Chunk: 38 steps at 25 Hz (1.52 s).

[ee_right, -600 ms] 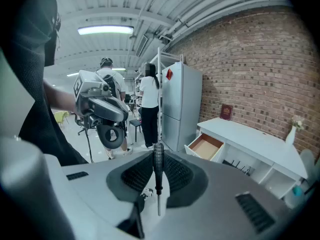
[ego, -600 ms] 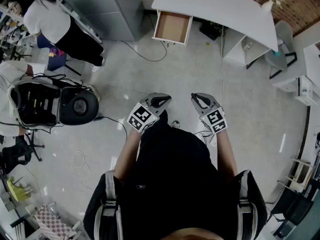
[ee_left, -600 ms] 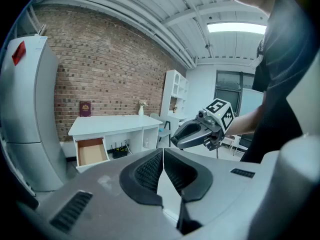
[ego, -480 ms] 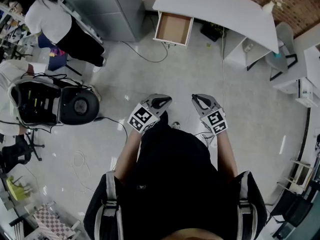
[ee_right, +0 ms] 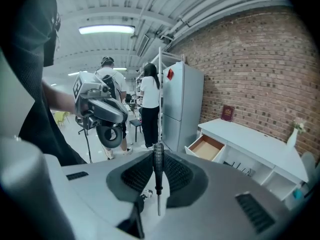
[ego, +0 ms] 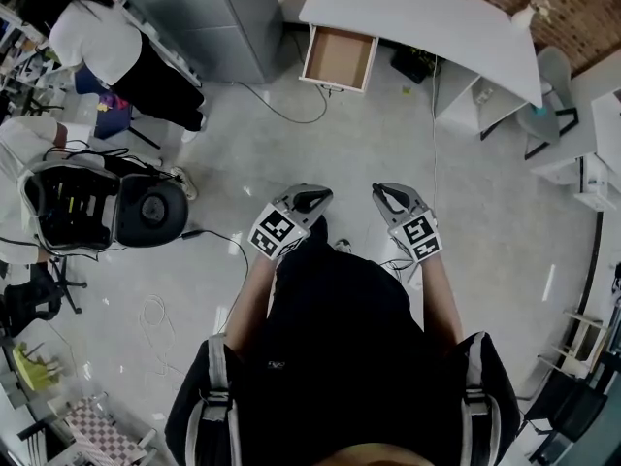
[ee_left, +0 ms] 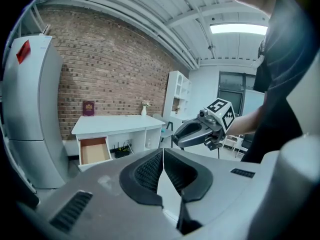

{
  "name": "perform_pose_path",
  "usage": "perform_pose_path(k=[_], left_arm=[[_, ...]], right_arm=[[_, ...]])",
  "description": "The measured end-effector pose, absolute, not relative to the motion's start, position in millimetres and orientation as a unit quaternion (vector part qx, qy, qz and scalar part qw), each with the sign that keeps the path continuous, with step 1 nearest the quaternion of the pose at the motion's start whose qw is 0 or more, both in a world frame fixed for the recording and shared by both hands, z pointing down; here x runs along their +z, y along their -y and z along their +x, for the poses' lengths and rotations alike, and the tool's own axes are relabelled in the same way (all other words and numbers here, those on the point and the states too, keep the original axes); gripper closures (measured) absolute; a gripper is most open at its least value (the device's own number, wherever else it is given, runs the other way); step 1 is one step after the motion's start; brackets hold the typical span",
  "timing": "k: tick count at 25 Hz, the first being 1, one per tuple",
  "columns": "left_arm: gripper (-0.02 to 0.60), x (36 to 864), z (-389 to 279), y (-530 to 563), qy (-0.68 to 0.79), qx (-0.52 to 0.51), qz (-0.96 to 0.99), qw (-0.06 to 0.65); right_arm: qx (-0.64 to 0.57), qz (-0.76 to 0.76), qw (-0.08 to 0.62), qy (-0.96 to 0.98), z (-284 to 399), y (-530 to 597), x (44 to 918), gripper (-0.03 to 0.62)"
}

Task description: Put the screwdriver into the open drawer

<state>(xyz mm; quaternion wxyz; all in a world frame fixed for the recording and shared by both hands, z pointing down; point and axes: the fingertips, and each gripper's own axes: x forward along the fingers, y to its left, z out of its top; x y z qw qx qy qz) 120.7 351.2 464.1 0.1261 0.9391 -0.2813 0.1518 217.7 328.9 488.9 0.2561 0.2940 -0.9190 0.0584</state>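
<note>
Shift since earlier: hardly any; both grippers sit at the same place before the torso, and the floor and desk have slid only slightly in the head view.
Wearer: black top fills the bottom of the head view, with both forearms held forward.
Left gripper: pads closed against each other at their far tips, nothing between them.
Right gripper: clamped on the screwdriver, level with the left one and apart from it.
Screwdriver: black ribbed handle upright between the pads, thin metal shaft pointing back toward the camera; well apart from the drawer.
Floor: pale grey and glossy, with a black cable looping near the desk and a white cord lying at the left.
Left side: black drum-shaped machine stands on the floor beside a black open case; a person in a white top stands beyond them.
Drawer: pulled out from the desk's left end, brown inside, nothing visible in it.
Desk: white top, with a small vase at one end and a dark red book leaning on the wall.
Fridge: tall and grey, just left of the desk.
Far wall: brown brick behind the desk; a white shelf unit stands to its right.
</note>
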Motion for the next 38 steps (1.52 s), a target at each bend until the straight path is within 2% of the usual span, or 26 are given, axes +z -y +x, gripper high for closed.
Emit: perform_pose_path(k=[38], left_arm=[[0.565, 471.2, 70.6, -238.7, 0.263, 0.152, 0.942, 0.143]], right_arm=[[0.064, 0.310, 0.274, 0.908, 170.9, -227.7, 493.1, 0.471]])
